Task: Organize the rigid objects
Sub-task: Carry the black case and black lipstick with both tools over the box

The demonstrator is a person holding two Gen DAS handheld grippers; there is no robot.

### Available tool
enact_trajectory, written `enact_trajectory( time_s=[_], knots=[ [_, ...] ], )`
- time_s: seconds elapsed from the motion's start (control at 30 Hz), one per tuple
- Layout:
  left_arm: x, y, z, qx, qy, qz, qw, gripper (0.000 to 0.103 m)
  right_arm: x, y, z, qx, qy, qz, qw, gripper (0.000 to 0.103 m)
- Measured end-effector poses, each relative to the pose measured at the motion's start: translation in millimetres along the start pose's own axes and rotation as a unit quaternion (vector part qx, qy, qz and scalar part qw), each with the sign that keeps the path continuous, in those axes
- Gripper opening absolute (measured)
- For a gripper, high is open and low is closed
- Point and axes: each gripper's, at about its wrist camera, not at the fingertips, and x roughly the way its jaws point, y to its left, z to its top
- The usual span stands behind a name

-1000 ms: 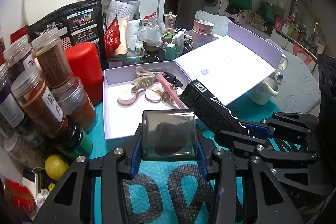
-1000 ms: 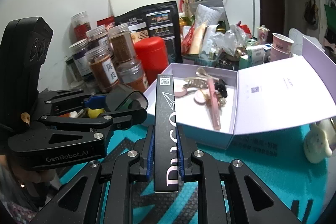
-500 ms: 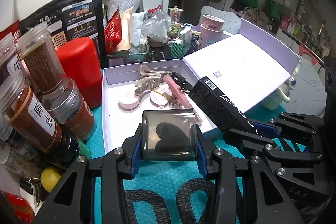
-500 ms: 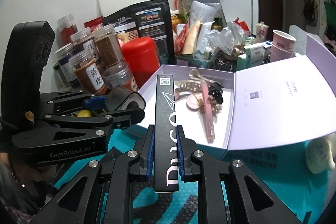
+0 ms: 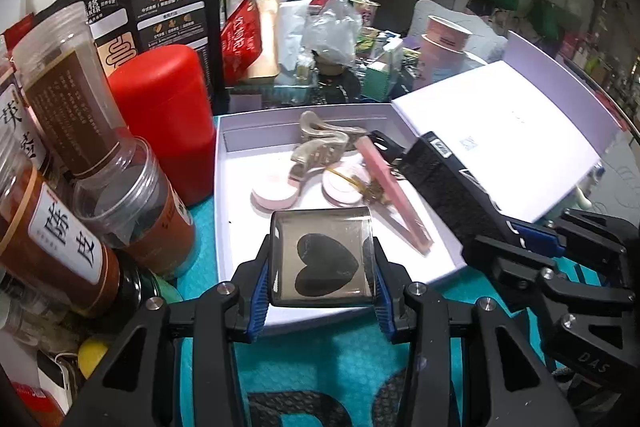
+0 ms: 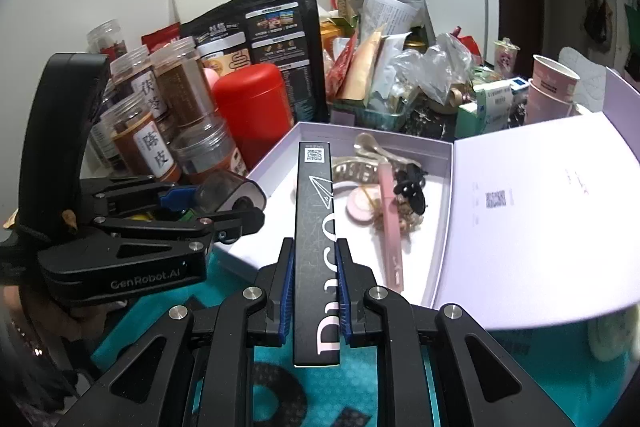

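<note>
The left gripper (image 5: 322, 263) clamps a smooth, probably slippery heart case (image 5: 322, 259) by its sides; the right gripper (image 6: 314, 291) pinches a stiff, light black box (image 6: 315, 227) near its end.

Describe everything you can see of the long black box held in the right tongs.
The long black box is slim, rectangular and rigid, likely printed cardboard with a fine scratchy pattern. Its top face carries a QR code at the far end, a white paper-plane line drawing below it and large pale lettering near the tongs. The right tongs clamp its near end between blue pads. It points away over the open lilac box, above the hair clips, tilted slightly down; no contact with the box below is visible.
</note>
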Motion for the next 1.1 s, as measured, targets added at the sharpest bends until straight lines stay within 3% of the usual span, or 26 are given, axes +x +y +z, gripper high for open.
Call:
enact_trajectory(
  time_s=[0.47, 1.1],
  knots=[
    [43.9, 14.9, 20.5, 0.003, 0.022, 0.03, 0.9993, 0.043, 42.3, -23.5, 15.0, 0.005, 0.024, -0.007, 1.0, 0.018],
    [87.4, 19.8, 26.9, 0.016, 0.064, 0.036, 0.9971, 0.043, 87.3, -34.2, 15.9, 0.011, 0.064, -0.009, 0.998, 0.018]
  ],
)
